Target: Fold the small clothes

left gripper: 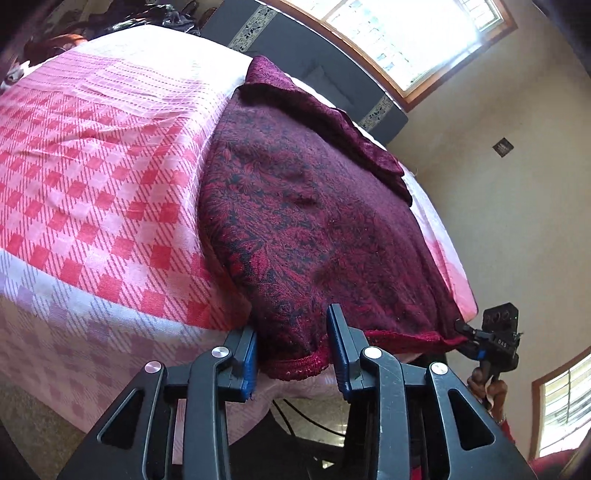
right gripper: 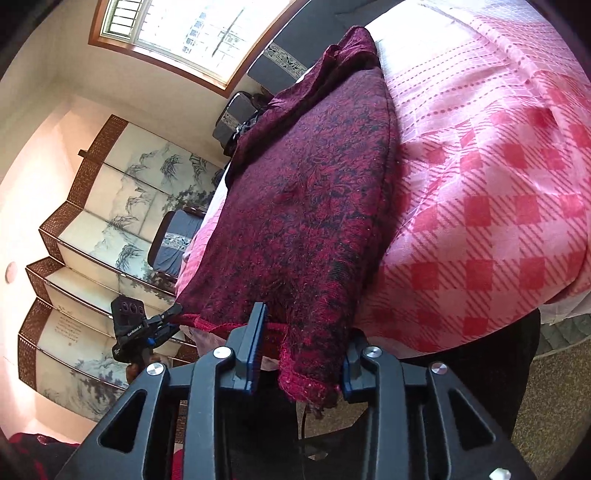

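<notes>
A dark red and black patterned garment (left gripper: 306, 221) lies flat on the pink checked bed cover (left gripper: 92, 177), its near hem hanging over the bed edge. My left gripper (left gripper: 291, 350) is open, with its blue pads either side of the hem's left corner. My right gripper (right gripper: 306, 354) is open too, straddling the hem's right corner (right gripper: 310, 376). Each gripper shows small in the other's view, at the opposite hem corner: the right one in the left wrist view (left gripper: 465, 332), the left one in the right wrist view (right gripper: 166, 321). The garment's far end is folded over in plainer maroon (left gripper: 321, 110).
A dark headboard with a patterned band (left gripper: 314, 55) stands behind the bed under a window (left gripper: 406, 33). A folding painted screen (right gripper: 92, 229) and dark cushioned chairs (right gripper: 173, 243) stand beside the bed. A cable (left gripper: 306, 417) runs below the bed edge.
</notes>
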Available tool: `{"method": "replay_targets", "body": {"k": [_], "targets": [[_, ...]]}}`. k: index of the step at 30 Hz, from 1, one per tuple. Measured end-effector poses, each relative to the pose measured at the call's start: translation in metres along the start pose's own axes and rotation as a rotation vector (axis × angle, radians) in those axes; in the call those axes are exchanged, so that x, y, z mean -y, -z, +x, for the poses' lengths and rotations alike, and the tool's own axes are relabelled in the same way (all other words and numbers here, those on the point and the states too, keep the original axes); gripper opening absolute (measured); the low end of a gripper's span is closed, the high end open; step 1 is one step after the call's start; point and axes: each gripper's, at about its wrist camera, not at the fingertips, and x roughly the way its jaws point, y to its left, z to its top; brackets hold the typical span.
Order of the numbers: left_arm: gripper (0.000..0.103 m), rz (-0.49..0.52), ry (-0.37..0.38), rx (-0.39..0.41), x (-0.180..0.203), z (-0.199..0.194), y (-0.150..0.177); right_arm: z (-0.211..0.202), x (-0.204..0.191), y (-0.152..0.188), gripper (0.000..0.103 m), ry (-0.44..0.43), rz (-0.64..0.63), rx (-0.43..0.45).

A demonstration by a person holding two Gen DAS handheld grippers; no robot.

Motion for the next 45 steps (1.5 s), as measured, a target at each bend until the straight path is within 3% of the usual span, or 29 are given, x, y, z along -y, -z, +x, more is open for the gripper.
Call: {"method": "replay_targets", "body": {"k": [4, 6, 7, 8, 9, 11, 17, 27, 35, 40, 45], "targets": [[0.056, -0.008, -0.002, -0.011, 0.002, 0.007, -0.004, 0.009, -0.003, -0.001, 0.034, 0.010, -0.006, -0.016], [0.056, -0.034, 0.011, 0.022, 0.001, 0.009, -0.006, 0.012, -0.005, -0.001, 0.023, 0.036, -0.010, -0.019], [0.053, -0.039, 0.009, 0.031, 0.001, 0.011, -0.007, 0.013, -0.005, -0.002, 0.011, 0.051, -0.007, -0.019], [0.043, -0.058, 0.007, 0.034, -0.001, 0.014, -0.007, 0.014, -0.005, -0.002, 0.011, 0.066, -0.007, -0.020], [0.008, -0.079, 0.006, 0.030, -0.004, 0.015, -0.006, 0.015, -0.004, -0.002, 0.010, 0.072, -0.004, -0.021], [0.009, -0.102, 0.014, 0.052, -0.007, 0.012, -0.005, 0.013, -0.005, 0.000, 0.009, 0.072, -0.007, -0.011], [0.009, -0.050, 0.002, 0.111, 0.010, -0.015, 0.005, -0.006, -0.009, 0.013, 0.008, 0.011, 0.004, 0.031], [0.009, 0.017, -0.005, 0.091, 0.027, -0.057, 0.060, -0.042, -0.018, 0.057, 0.008, -0.035, 0.023, 0.013], [0.009, 0.016, 0.018, 0.075, 0.036, -0.090, 0.110, -0.075, -0.022, 0.101, 0.008, -0.046, 0.087, -0.011], [0.009, 0.081, 0.048, 0.155, 0.064, -0.119, 0.083, -0.105, -0.044, 0.088, 0.008, -0.067, 0.063, 0.050], [0.009, 0.141, 0.107, 0.230, 0.100, -0.123, 0.010, -0.120, -0.080, 0.020, 0.008, -0.098, -0.046, 0.127]]}}
